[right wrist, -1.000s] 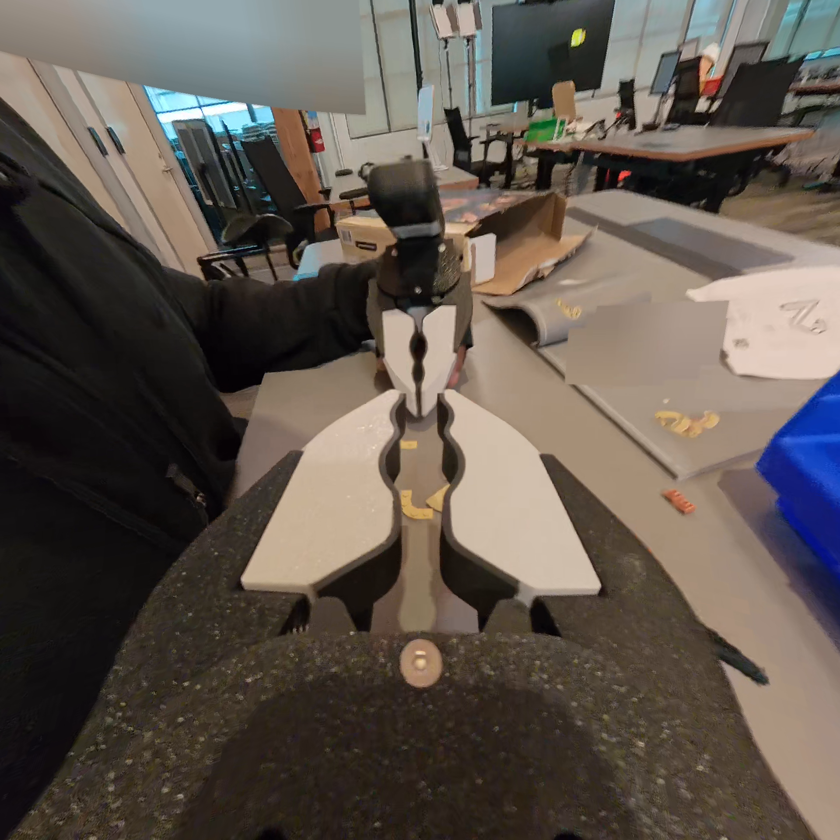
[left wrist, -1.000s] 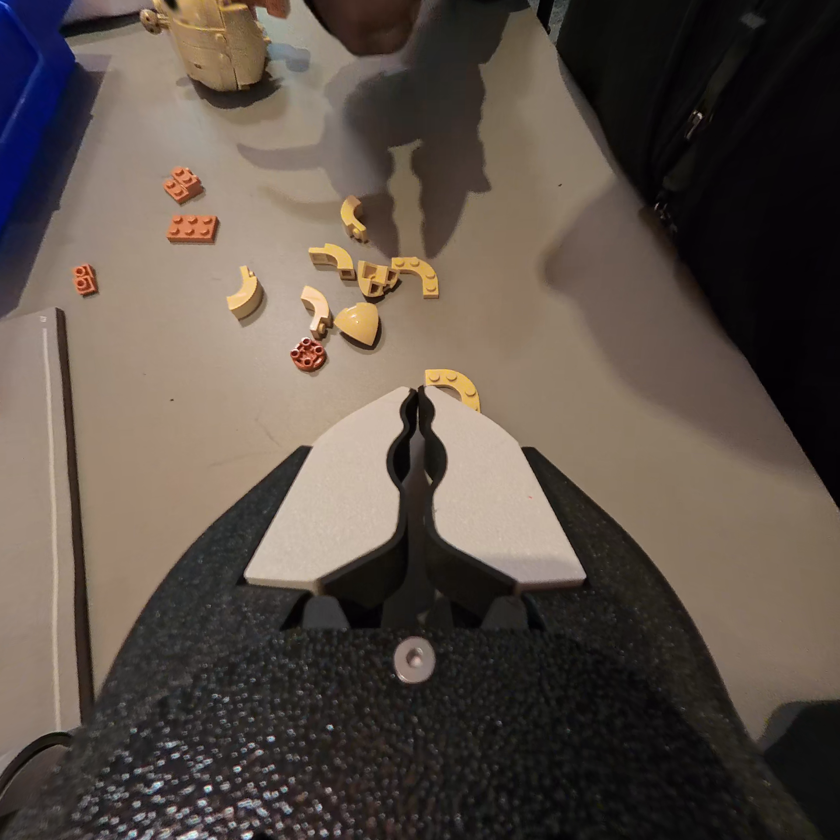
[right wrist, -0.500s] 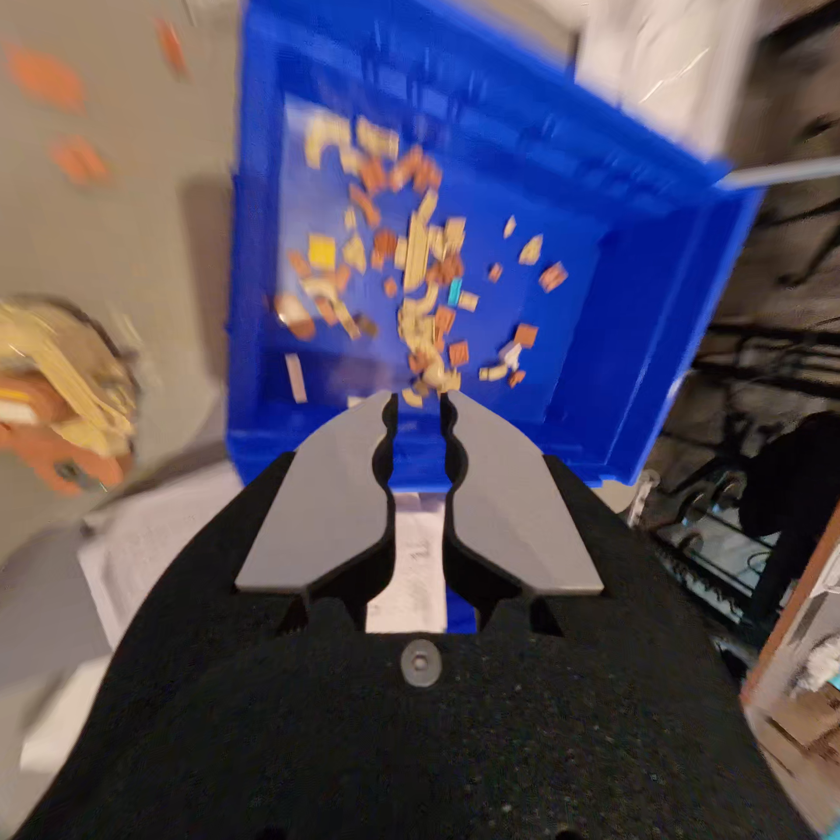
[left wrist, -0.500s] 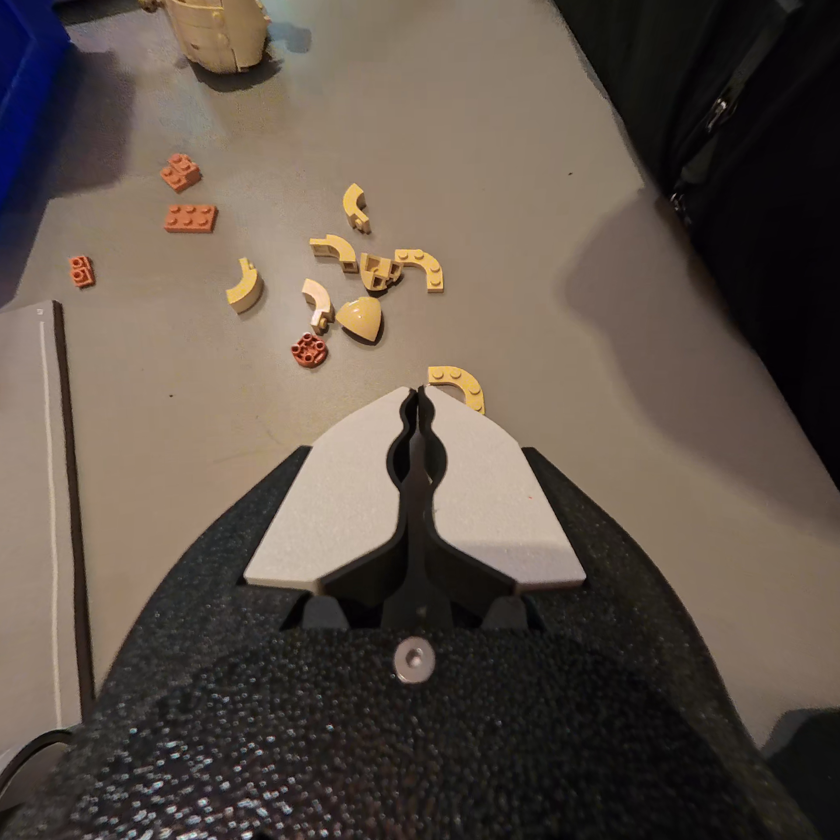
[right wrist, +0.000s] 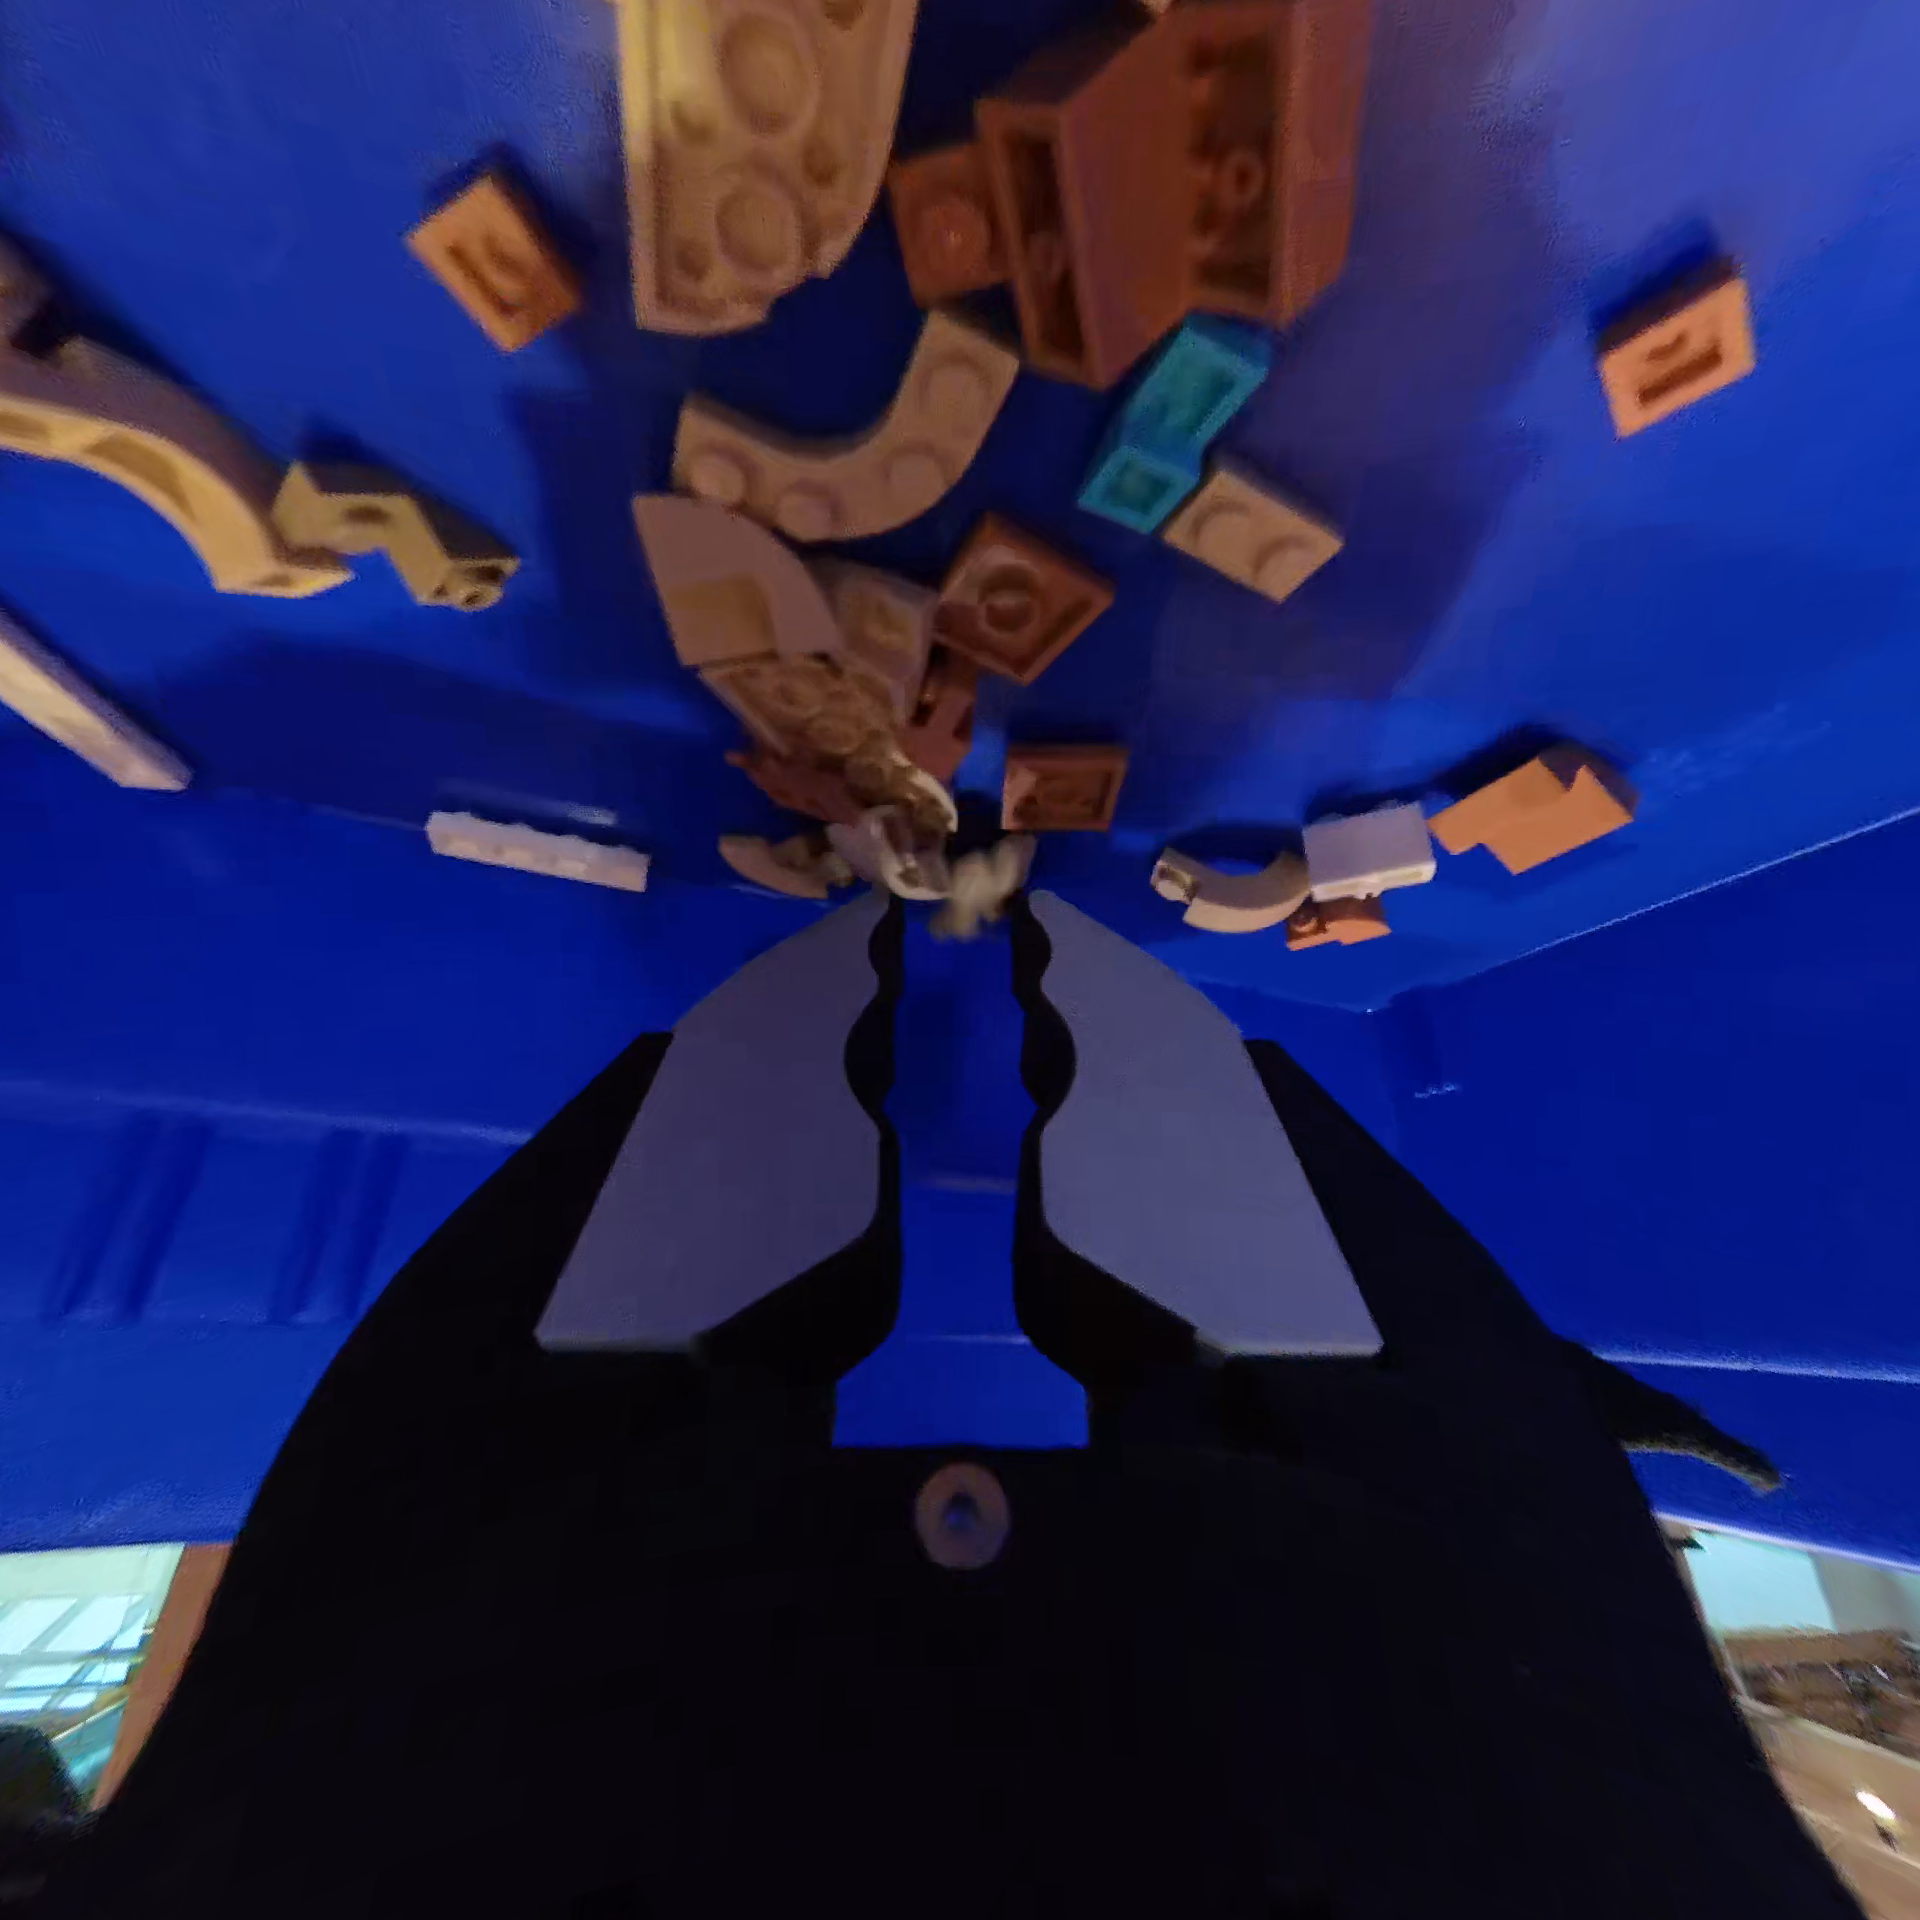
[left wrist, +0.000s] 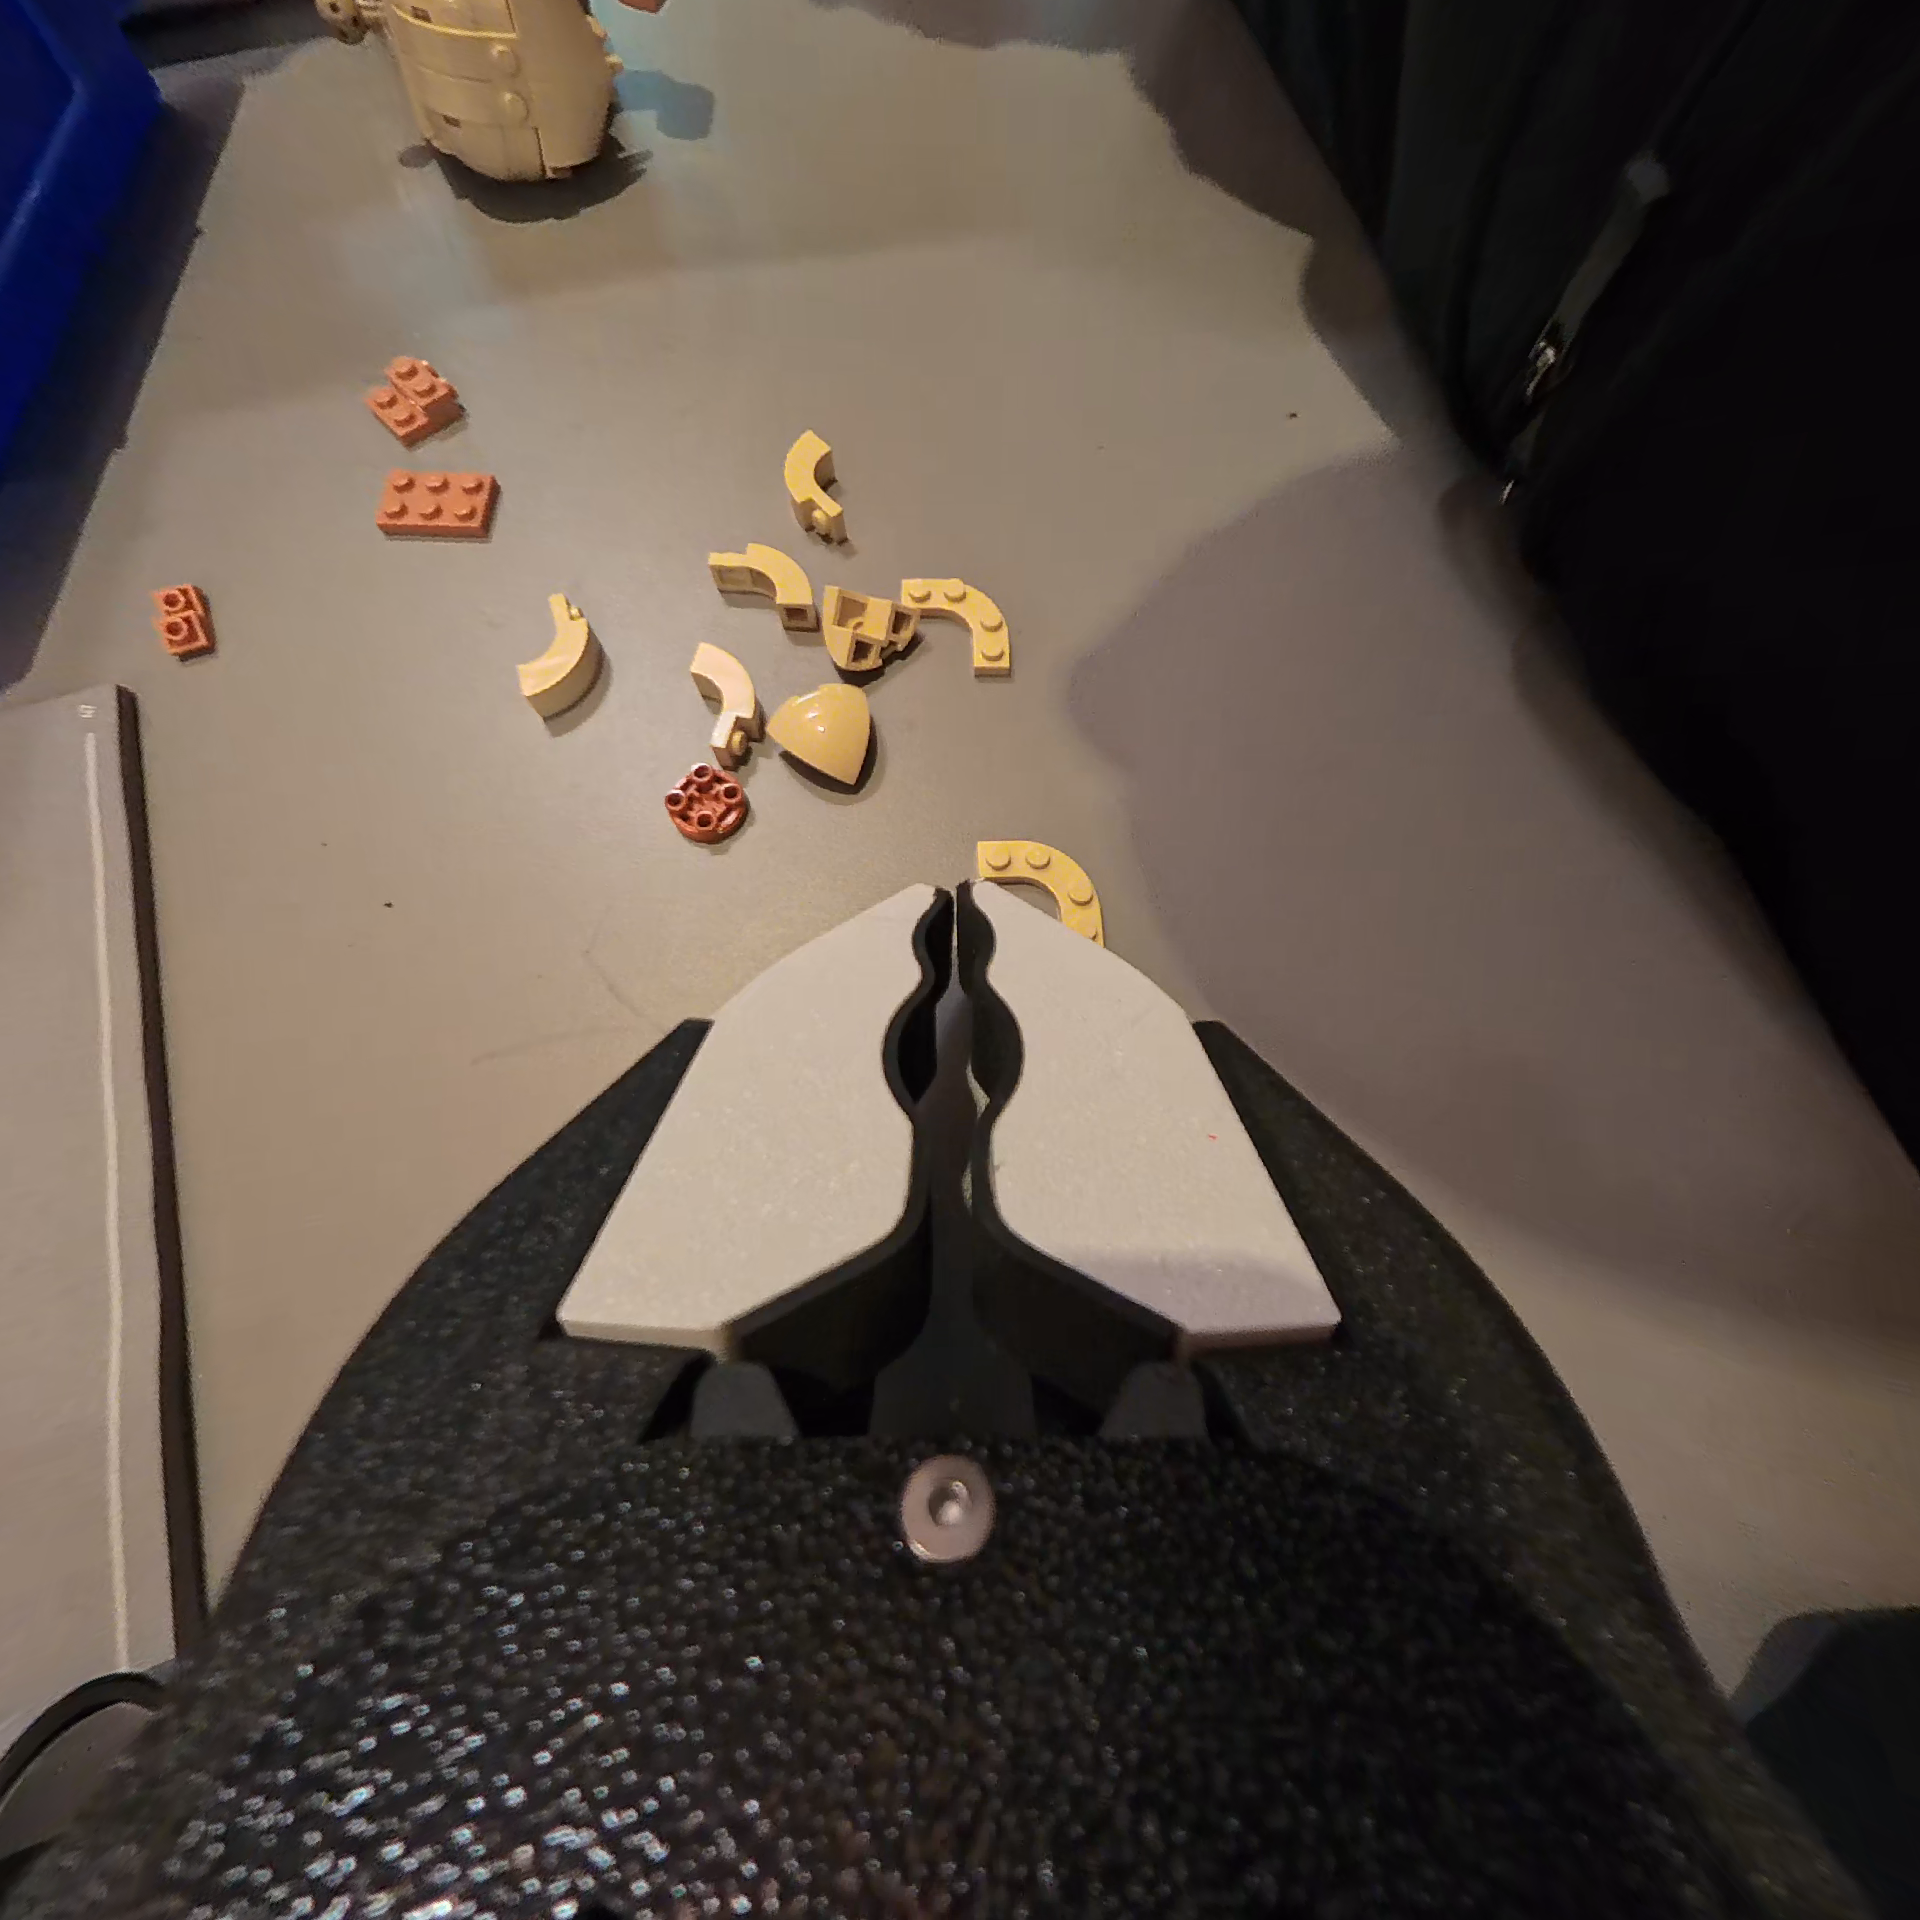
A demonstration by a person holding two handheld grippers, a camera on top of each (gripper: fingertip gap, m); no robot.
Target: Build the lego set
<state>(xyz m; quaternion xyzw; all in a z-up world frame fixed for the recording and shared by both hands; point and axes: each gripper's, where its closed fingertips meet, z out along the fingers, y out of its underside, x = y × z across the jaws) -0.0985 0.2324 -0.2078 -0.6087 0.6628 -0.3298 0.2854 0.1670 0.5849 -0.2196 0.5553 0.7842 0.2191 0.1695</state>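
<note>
The right gripper (right wrist: 961, 909) is down inside the blue bin (right wrist: 1558, 1091), jaws parted by a narrow gap and empty, its tips right at a heap of loose tan and brown bricks (right wrist: 831, 717), most likely to pick out the next part. The left gripper (left wrist: 956, 896) waits over the grey table (left wrist: 1299, 935) with jaws closed on nothing. Sorted curved tan pieces (left wrist: 790, 634) lie just beyond it; the half-built tan model (left wrist: 499, 88) stands at the far end.
</note>
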